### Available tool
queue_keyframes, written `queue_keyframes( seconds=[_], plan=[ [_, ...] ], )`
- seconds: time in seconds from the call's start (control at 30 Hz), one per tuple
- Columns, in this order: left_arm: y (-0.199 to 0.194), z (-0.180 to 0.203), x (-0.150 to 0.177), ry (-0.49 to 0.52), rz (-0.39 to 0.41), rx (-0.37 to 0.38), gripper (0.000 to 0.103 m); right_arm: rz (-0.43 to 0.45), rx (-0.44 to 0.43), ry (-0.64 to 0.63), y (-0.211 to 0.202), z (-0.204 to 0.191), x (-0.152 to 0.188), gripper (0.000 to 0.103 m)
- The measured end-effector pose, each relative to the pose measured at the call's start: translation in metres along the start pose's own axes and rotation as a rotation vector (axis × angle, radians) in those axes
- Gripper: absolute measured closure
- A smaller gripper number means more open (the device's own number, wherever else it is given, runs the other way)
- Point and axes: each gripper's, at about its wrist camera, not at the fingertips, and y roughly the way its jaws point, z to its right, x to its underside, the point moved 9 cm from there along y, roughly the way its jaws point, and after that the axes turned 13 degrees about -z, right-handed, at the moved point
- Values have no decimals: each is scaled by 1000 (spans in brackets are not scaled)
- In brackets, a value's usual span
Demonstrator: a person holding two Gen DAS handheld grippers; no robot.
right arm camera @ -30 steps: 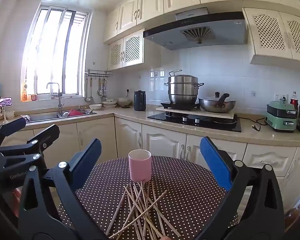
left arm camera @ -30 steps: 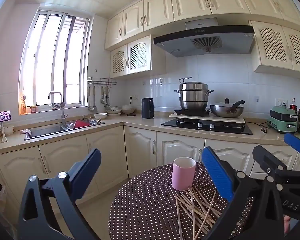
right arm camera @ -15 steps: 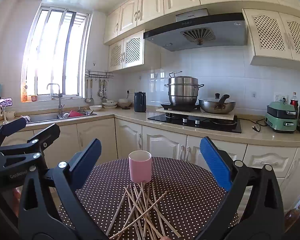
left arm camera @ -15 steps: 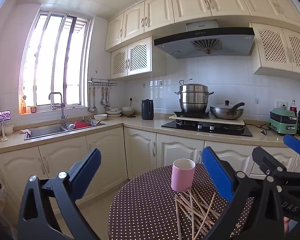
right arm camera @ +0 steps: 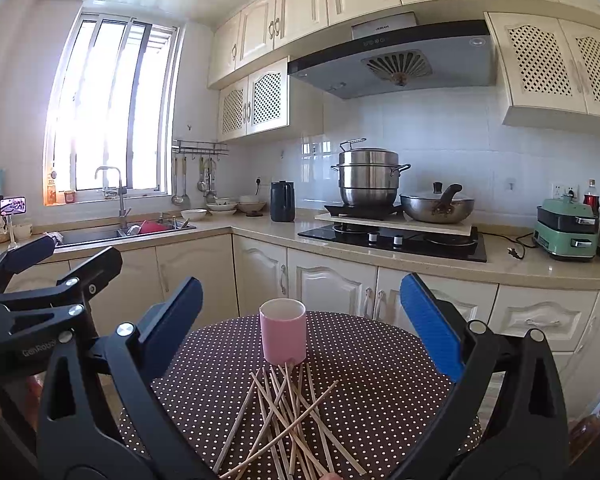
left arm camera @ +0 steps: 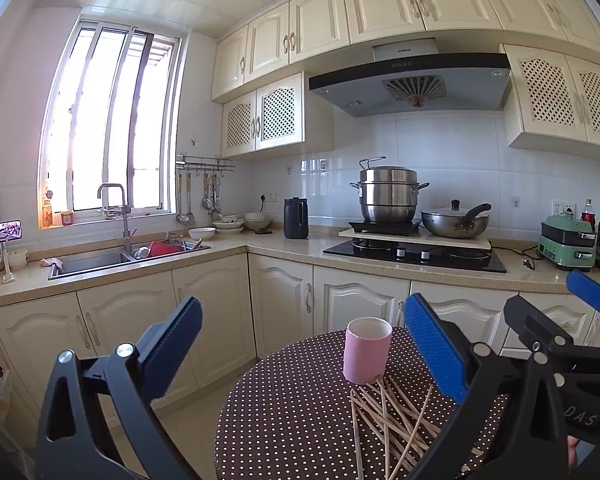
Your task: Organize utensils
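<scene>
Right wrist view: my right gripper (right arm camera: 300,320) hangs with its jaws wide apart and nothing between them, held up off the table (right arm camera: 380,360), I judge so I can pick a stick before coming down. Nearest to me, just this side of the cup (right arm camera: 283,331), the chopsticks (right arm camera: 288,412) lie in a crossed heap, their far ends touching or almost touching the cup's base. The heap sits below and between the jaws, nearly centred. The cup stands upright behind them, mouth open, likely the place they belong. Left of the cup, my left gripper (right arm camera: 40,264) waits off the table's edge, also spread and empty; in its own view the cup (left arm camera: 367,356) and sticks (left arm camera: 392,420) fall close to its right finger (left arm camera: 436,344). Beyond the cup runs the counter (right arm camera: 500,268).
</scene>
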Motion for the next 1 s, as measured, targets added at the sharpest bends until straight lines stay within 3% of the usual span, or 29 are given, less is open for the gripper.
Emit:
queue_keyframes(
  seconds=[1.0],
  plan=[
    [4,0,2,6,-11,-5,4,-21,-10,10,4,1,3,6]
  ],
)
